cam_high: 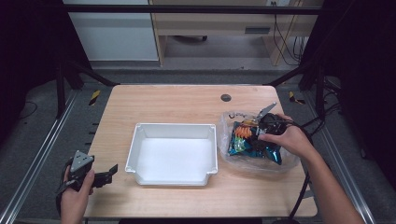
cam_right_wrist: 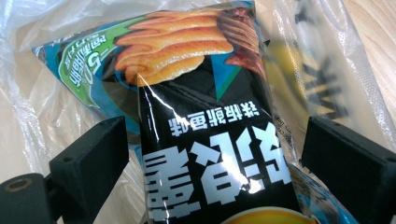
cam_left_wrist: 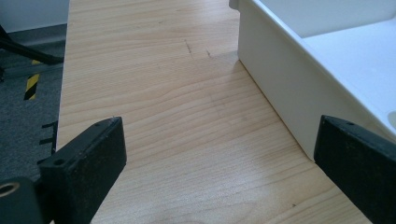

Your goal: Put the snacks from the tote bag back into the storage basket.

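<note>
Left hand-held gripper [cam_high: 111, 171] rests at the worktop's [cam_high: 177, 100] near left corner, jaws spread, gripping nothing. The white tray [cam_high: 135, 154] sits just to its right; the left gripper view shows the tray wall [cam_left_wrist: 280, 88] close by its right jaw. Right hand-held gripper [cam_right_wrist: 212, 163], jaws spread, straddles the dark snack packet [cam_right_wrist: 210, 154] without closing. High view shows the packet [cam_high: 247, 140] lying inside a clear plastic bag [cam_high: 226, 123].

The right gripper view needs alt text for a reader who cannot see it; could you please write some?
A black snack packet printed with ridged orange crisps lies between the right gripper's open jaws, not yet clamped. It rests on a crinkled clear plastic bag spread over the wooden table.
</note>
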`<state>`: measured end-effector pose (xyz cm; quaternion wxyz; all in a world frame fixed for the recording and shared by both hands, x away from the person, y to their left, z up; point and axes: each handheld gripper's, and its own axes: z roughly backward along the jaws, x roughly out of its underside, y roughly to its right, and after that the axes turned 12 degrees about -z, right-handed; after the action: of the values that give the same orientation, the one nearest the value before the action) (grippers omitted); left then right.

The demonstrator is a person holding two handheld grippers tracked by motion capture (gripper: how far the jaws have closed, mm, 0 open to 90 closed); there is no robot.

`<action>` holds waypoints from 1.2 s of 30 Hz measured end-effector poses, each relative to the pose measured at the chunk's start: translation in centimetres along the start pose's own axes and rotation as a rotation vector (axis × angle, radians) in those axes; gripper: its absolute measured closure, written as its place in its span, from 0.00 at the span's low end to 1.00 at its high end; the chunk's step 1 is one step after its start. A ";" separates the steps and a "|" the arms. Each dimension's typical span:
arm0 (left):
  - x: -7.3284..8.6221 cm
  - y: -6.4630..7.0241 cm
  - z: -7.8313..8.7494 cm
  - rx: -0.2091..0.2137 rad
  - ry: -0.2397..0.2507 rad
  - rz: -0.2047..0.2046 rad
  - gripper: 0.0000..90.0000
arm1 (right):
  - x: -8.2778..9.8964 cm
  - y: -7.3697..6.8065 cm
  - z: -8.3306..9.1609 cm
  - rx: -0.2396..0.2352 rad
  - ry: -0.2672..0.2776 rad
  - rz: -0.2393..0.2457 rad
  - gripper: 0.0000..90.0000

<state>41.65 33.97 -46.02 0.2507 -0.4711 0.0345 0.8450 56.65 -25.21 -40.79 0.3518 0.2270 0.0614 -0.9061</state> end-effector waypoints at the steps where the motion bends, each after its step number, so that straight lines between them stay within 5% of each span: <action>1: 0.0 0.0 0.0 0.000 0.001 0.000 0.02 | 0.0 0.0 0.0 0.000 0.000 0.000 0.09; 36: 0.1 0.0 0.0 0.002 -0.002 -0.003 0.02 | 1.1 0.2 -2.9 -0.001 -0.072 0.012 0.07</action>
<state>41.59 34.00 -46.06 0.2523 -0.4702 0.0343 0.8450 57.16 -25.26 -43.86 0.3594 0.1943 0.0480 -0.9115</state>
